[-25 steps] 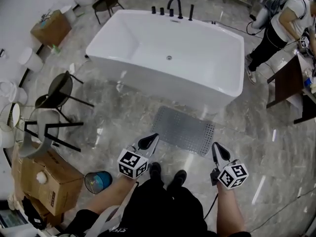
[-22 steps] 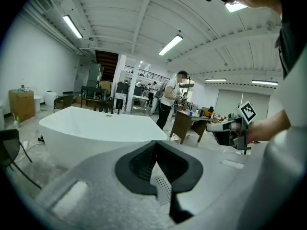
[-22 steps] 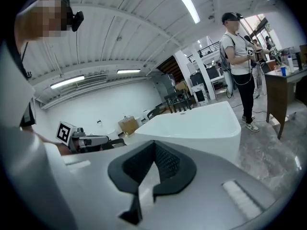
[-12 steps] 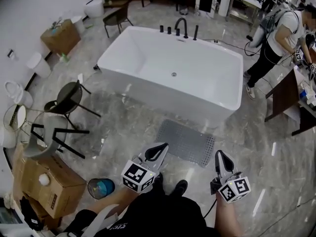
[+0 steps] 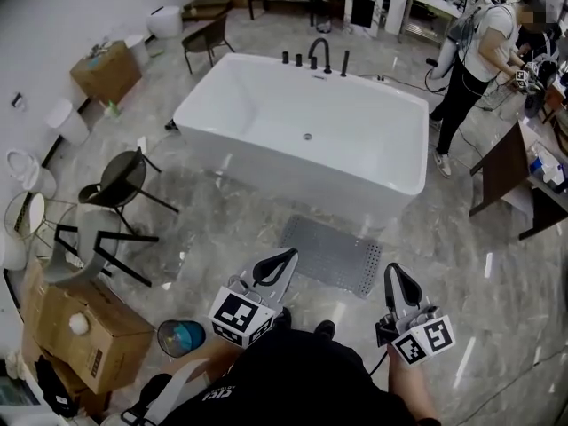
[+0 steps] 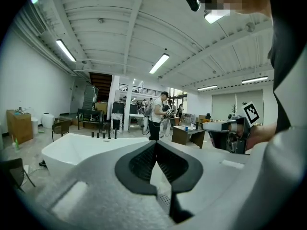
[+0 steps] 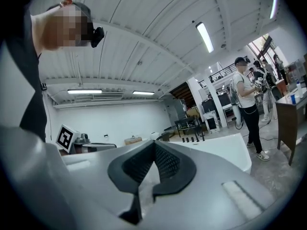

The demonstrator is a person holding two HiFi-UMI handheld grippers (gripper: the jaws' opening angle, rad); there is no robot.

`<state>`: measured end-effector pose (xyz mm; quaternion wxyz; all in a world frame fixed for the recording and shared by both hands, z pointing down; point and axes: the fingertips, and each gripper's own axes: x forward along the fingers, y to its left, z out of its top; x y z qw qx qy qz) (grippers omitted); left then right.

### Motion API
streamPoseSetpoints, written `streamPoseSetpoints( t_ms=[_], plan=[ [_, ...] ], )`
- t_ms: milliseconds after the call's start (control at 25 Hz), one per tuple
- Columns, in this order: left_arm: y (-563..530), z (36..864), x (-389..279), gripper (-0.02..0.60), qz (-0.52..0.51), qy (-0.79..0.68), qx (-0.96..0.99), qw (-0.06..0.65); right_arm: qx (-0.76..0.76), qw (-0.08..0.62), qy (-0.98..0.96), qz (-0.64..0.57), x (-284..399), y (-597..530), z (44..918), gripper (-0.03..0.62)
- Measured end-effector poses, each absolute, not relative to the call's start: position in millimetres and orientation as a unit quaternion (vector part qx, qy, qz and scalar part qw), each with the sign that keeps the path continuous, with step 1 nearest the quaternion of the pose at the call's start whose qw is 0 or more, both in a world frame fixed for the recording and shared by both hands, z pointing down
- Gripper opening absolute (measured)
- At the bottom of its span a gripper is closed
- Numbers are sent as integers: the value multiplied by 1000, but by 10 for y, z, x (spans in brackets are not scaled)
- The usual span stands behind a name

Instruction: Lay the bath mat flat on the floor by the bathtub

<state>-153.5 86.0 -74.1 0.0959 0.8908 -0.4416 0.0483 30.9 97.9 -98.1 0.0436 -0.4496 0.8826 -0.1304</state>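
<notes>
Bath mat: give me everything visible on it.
The bath mat is a grey rectangle, rubbery-looking, dotted all over with small holes or studs. It lies flat and unfolded on the glossy marble-look floor, close in front of the white bathtub, its long edge roughly along the tub's near side. Nothing rests on it or grips it.

Left gripper (image 6: pixel 156 143): jaws together, nothing between. White bathtub (image 6: pixel 72 150) beyond, left. Right gripper (image 6: pixel 211 127) at right. Person (image 6: pixel 156 116) standing behind.

Black chair (image 5: pixel 115 180) left; cardboard box (image 5: pixel 84 322) near blue bucket (image 5: pixel 180 336); person (image 5: pixel 475 60) upper right.
</notes>
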Motion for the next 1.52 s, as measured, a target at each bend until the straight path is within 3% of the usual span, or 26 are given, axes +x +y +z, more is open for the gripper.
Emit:
streamPoseSetpoints(
  t_ms=[320, 680, 1520],
  plan=[
    [808, -1031, -1490, 6, 32, -441, 894, 63, -445, 39, 888, -108, 306, 1101, -1109, 0],
    [757, -1012, -1313, 6, 36, -431, 899, 70, -462, 33, 881, -97, 531, 1118, -1189, 0],
    [907, -1048, -1288, 6, 28, -422, 904, 63, -451, 31, 886, -103, 317, 1162, -1141, 0]
  ],
)
